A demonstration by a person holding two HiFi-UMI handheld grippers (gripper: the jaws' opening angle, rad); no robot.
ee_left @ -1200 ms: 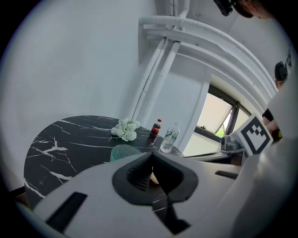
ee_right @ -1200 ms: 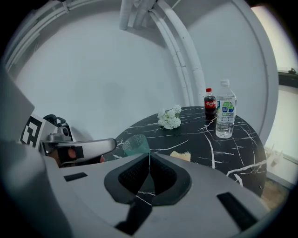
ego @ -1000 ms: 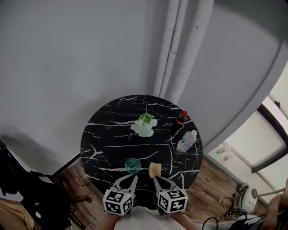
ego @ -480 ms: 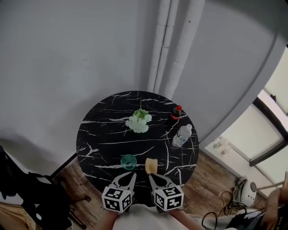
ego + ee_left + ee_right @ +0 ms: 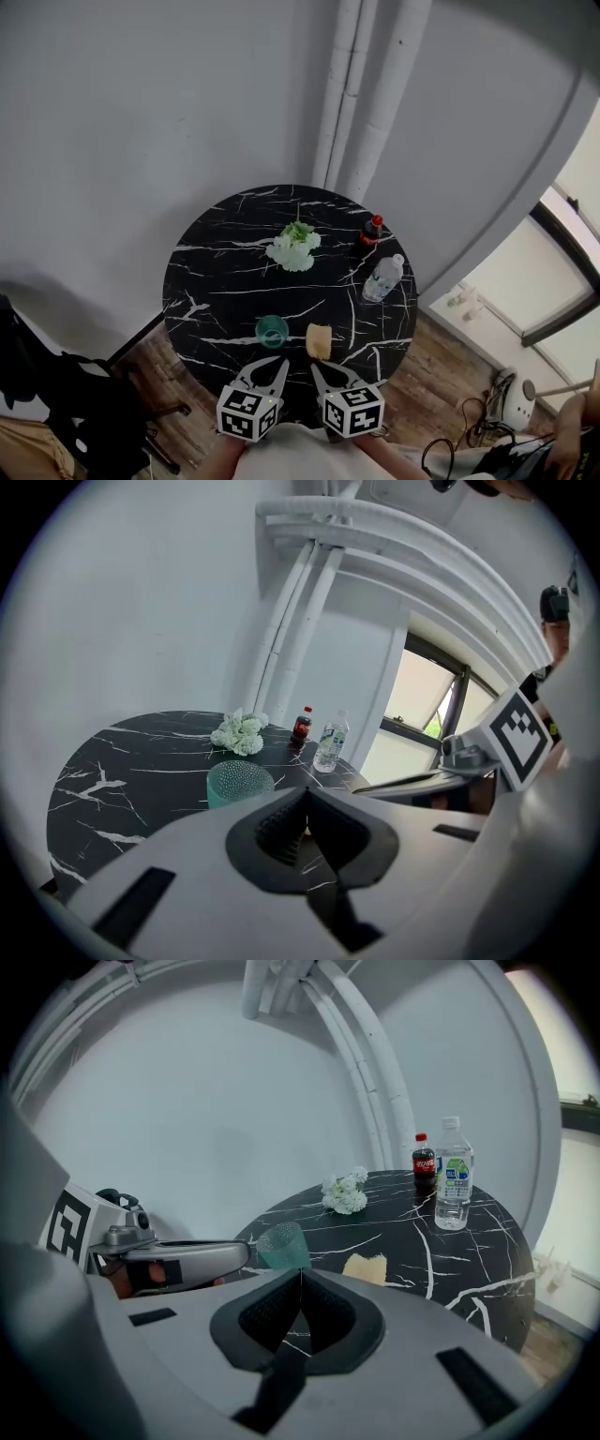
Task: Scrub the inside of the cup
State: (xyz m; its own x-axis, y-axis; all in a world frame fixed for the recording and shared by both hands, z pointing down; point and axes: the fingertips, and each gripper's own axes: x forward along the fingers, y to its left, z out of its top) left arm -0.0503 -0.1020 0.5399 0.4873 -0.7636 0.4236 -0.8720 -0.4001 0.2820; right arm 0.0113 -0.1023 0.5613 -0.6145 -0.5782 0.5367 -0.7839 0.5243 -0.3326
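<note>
Your left gripper [image 5: 280,361]: you hold it low over the near rim of the table [image 5: 211,281], with its fingers pressed together and nothing between them.
Your right gripper [image 5: 315,367]: it sits just beside the left one at the same rim, and its fingers are likewise closed on nothing.
Around you, nearest first: a yellow sponge [image 5: 319,340] lies flat on the black marble just beyond your right tips. Farther right stands a clear water bottle [image 5: 384,278]. A bunch of white flowers [image 5: 295,249] lies near the middle of the table. A small cola bottle with a red cap [image 5: 372,234] stands toward the far right rim. White pipes [image 5: 361,94] run up the grey wall behind the table.
In the way: only bare tabletop lies between your left tips and the cup [image 5: 272,330]. The sponge sits to its right, close to it but not touching.
Cup and fingers: the green cup stands upright with its mouth up, on the near part of the table. It is a little ahead of your left fingers [image 5: 281,822] and apart from them, and it is left of the line your right gripper points along.
Counts: two grippers, one cup, one sponge, two bottles, one bunch of flowers, one table.
</note>
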